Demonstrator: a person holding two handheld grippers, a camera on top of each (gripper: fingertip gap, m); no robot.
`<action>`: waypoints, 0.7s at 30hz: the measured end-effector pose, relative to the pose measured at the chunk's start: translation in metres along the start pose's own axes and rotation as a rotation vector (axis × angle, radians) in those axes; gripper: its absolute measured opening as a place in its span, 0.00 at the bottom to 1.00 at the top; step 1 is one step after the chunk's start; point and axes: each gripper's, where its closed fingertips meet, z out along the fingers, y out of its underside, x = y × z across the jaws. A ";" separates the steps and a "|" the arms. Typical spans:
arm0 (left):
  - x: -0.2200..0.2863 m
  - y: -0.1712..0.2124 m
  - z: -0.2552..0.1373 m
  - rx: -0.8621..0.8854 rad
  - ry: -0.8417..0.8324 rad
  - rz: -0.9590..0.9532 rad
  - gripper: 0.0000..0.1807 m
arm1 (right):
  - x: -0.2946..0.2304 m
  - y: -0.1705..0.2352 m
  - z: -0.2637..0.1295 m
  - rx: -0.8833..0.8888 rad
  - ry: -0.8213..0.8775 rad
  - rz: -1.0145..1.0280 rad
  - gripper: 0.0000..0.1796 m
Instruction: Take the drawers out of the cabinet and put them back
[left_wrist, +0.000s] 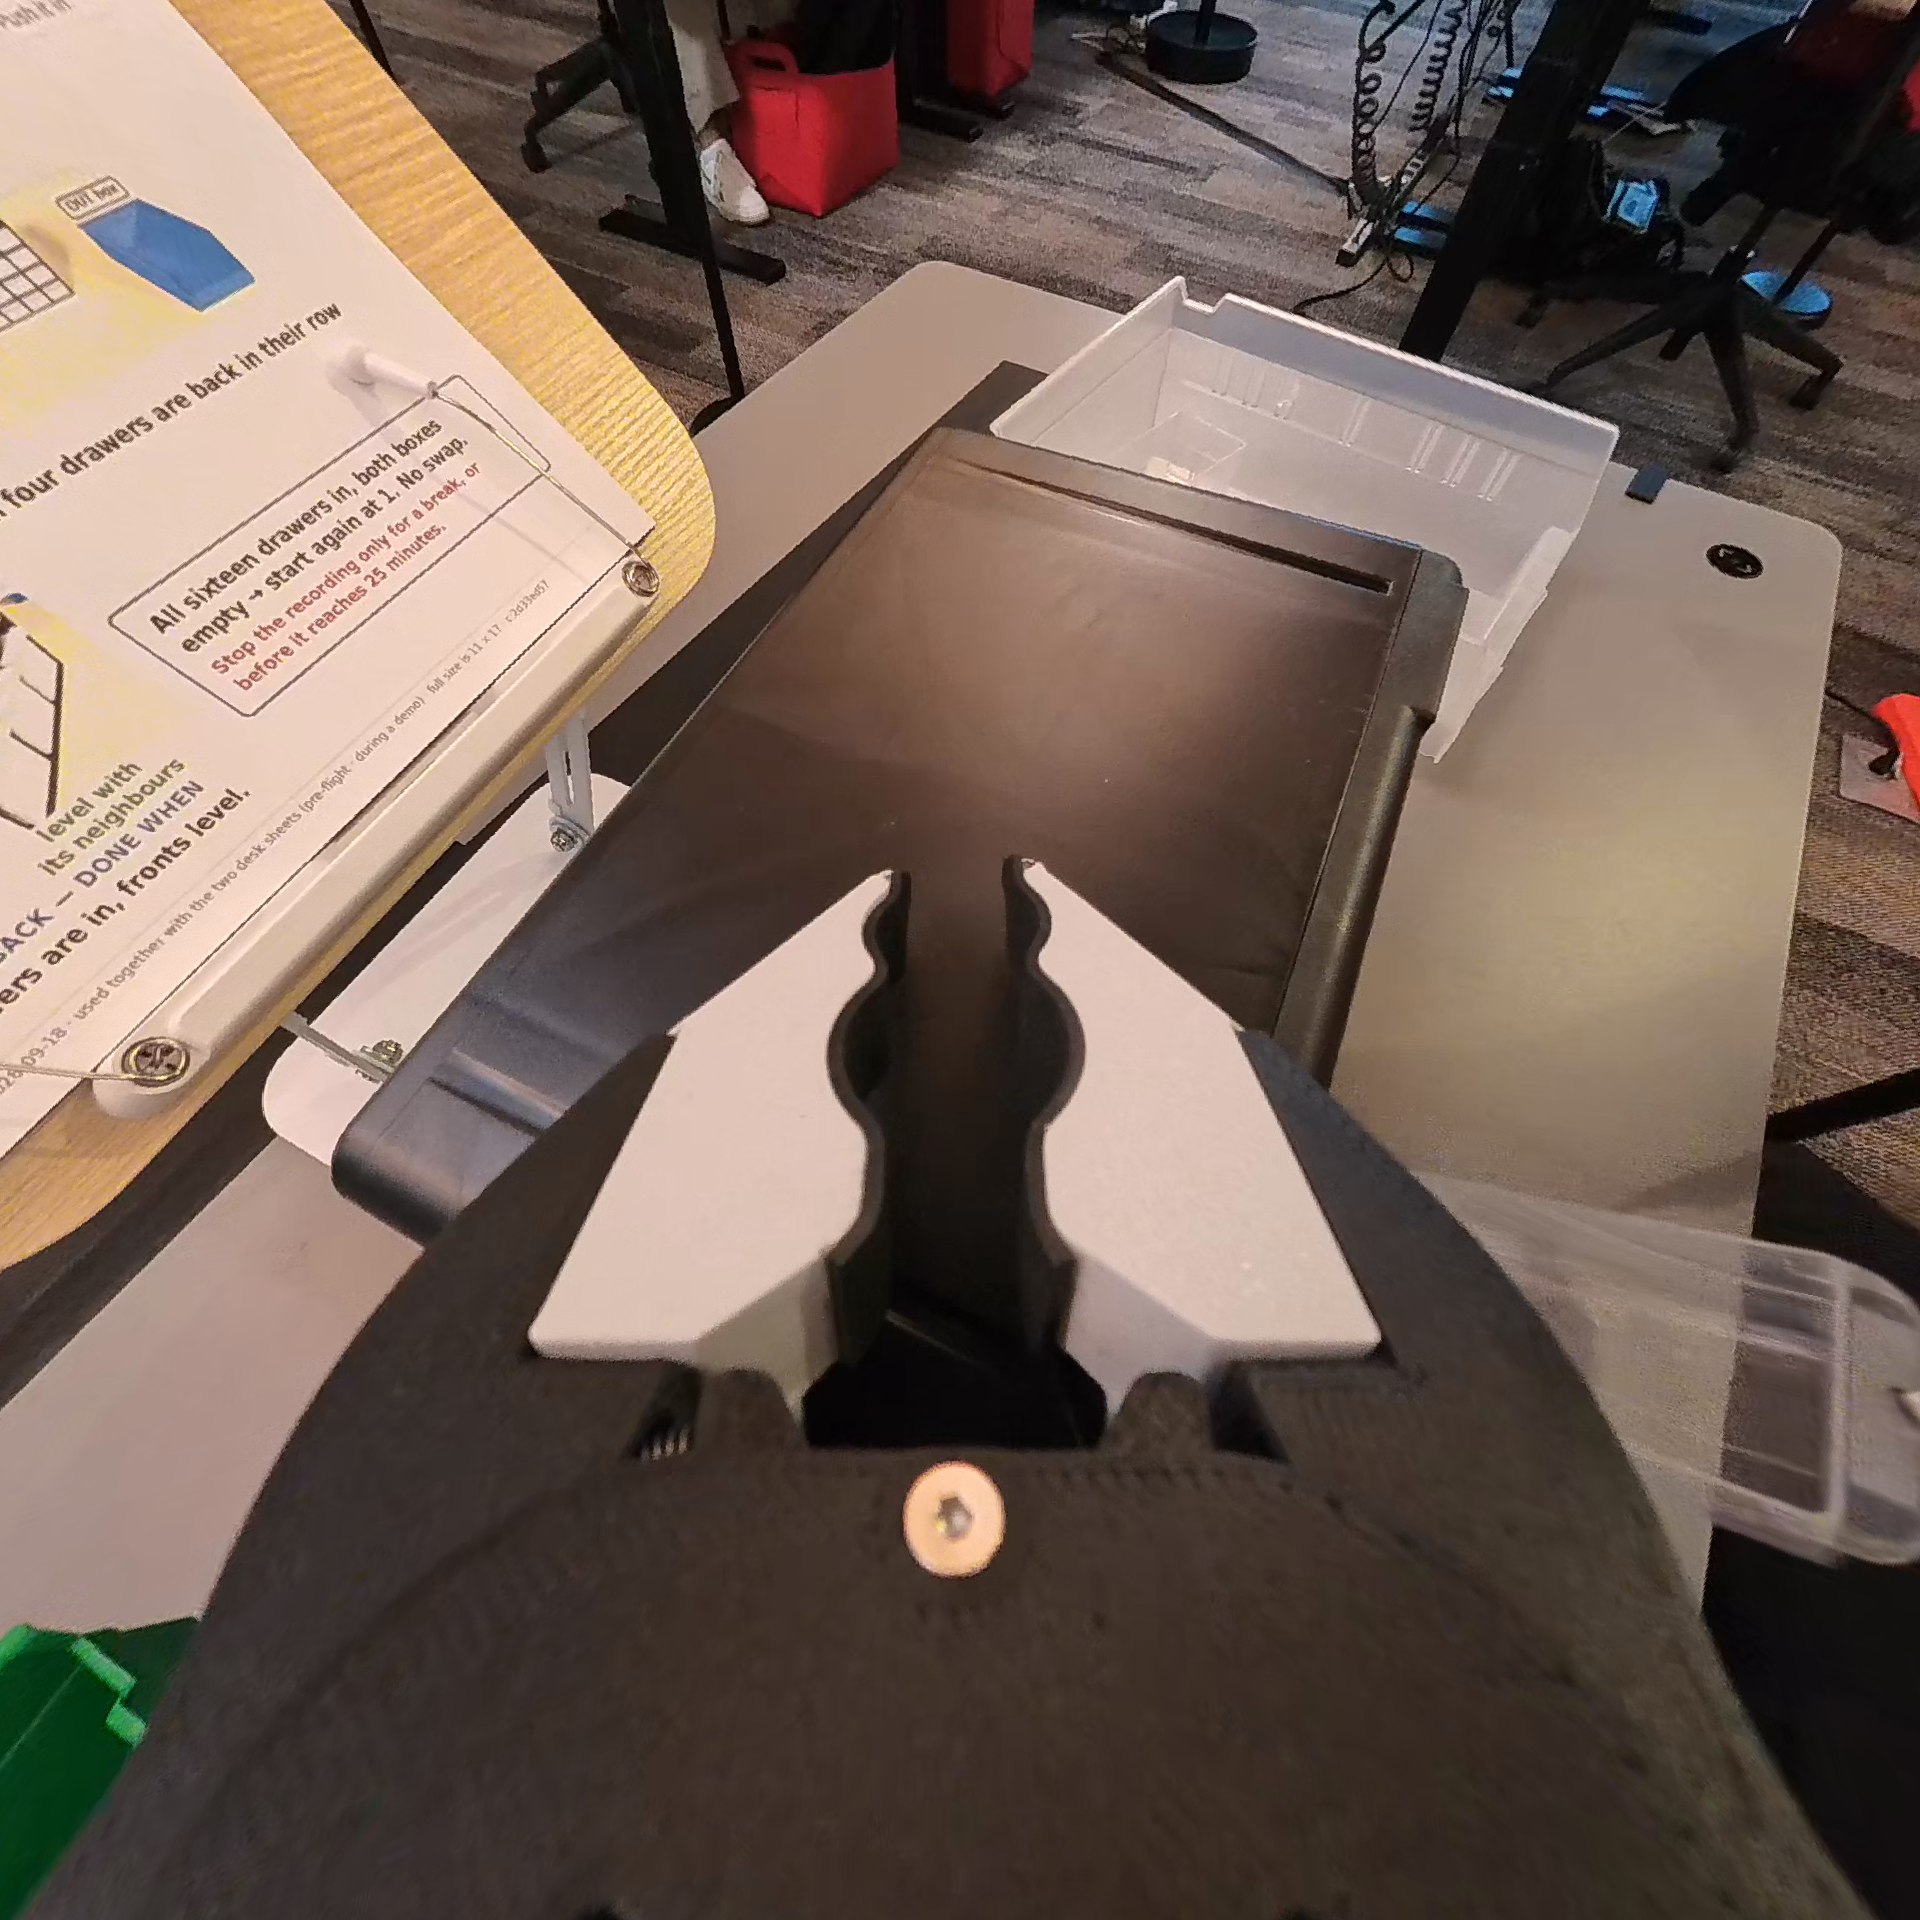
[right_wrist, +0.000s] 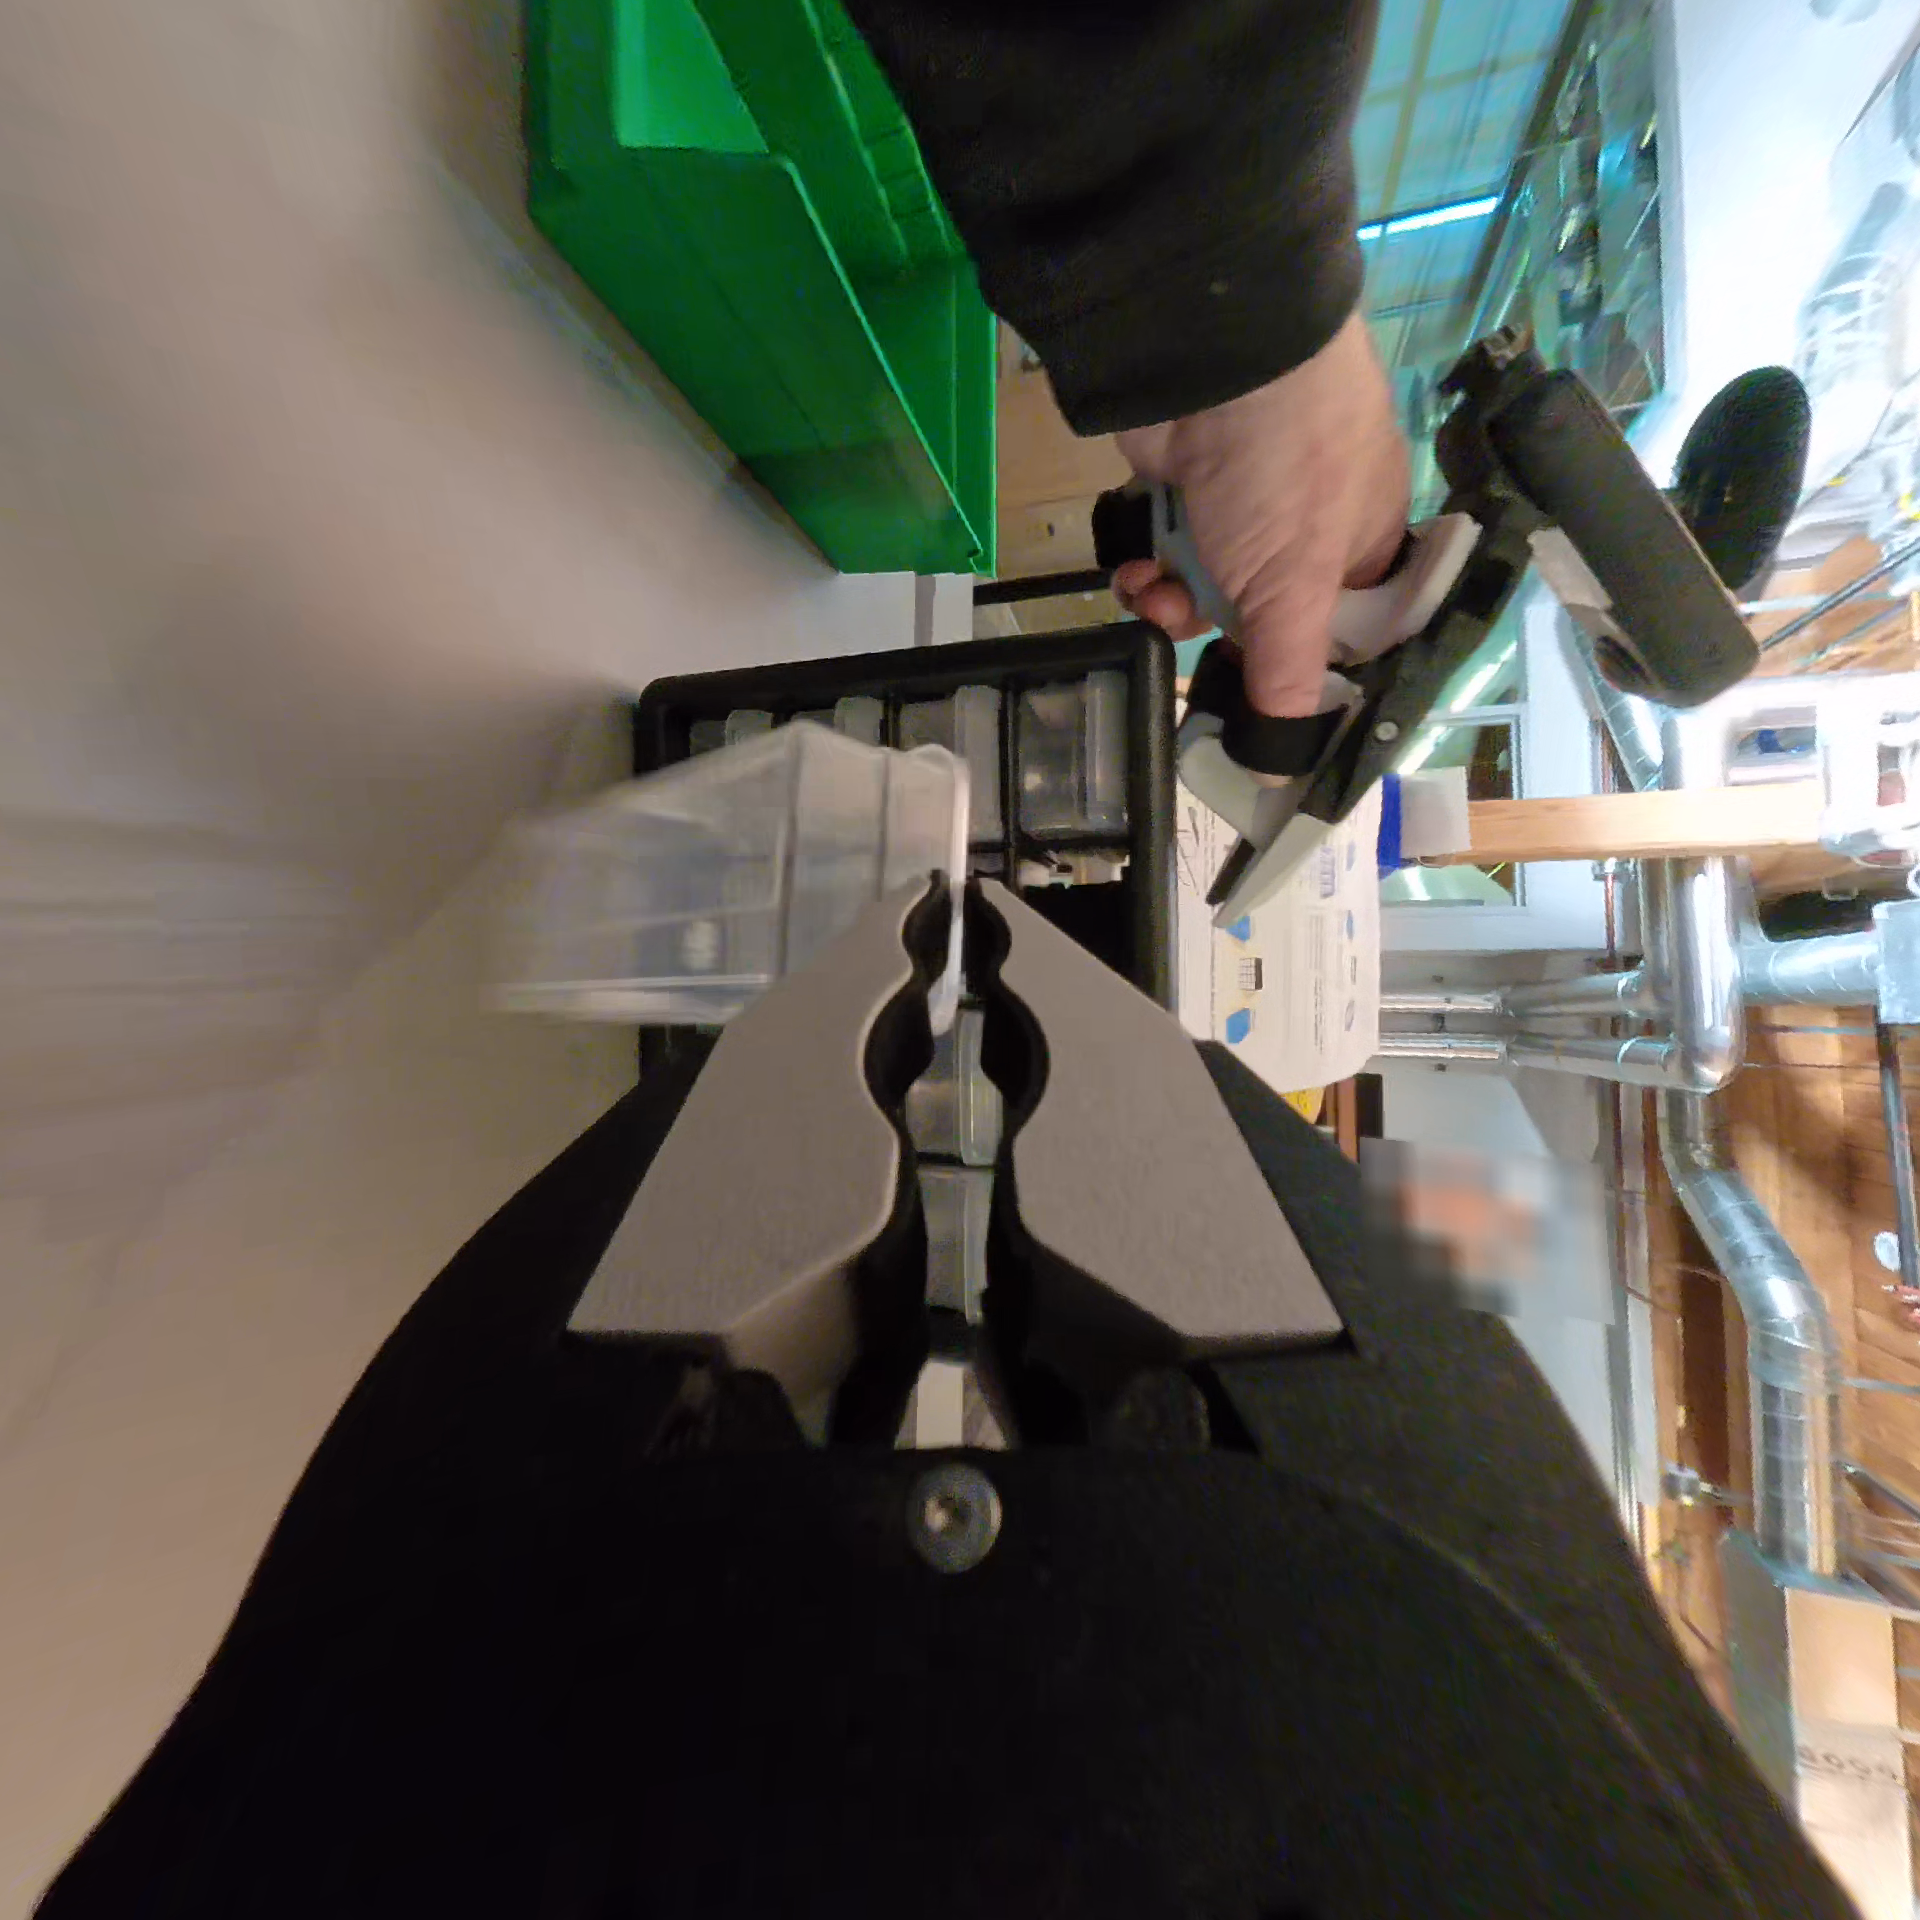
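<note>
The right tongs (right_wrist: 961, 894) are closed narrowly on the front lip of a clear drawer (right_wrist: 717, 883), which is held just in front of the black cabinet (right_wrist: 1148, 748), clear of its face. The grip on the lip is judged to let the drawer be carried free, whether out of its slot or back to it cannot be told. The drawer's outline is blurred. The left tongs (left_wrist: 956, 873) are held over the cabinet's flat top (left_wrist: 1039, 707), set to a narrow gap with nothing between them, probably to steady the cabinet. Beyond the cabinet a white tray (left_wrist: 1351, 416) rests on the surface (left_wrist: 1610, 831), likely kept for removed drawers. Left of the cabinet, a green bin (right_wrist: 748, 291) is seen, and an instruction sheet (left_wrist: 260, 468) is propped on a stand
</note>
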 end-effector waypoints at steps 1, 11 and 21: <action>0.000 0.000 0.000 0.001 0.000 -0.001 0.10 | 0.003 0.000 -0.004 0.000 -0.010 0.010 0.00; 0.000 0.000 0.000 0.000 -0.001 0.000 0.10 | 0.005 0.073 -0.022 -0.256 -0.001 0.005 0.00; 0.000 0.000 0.000 0.005 -0.001 0.000 0.10 | -0.027 0.071 -0.037 -0.281 -0.040 -0.036 0.00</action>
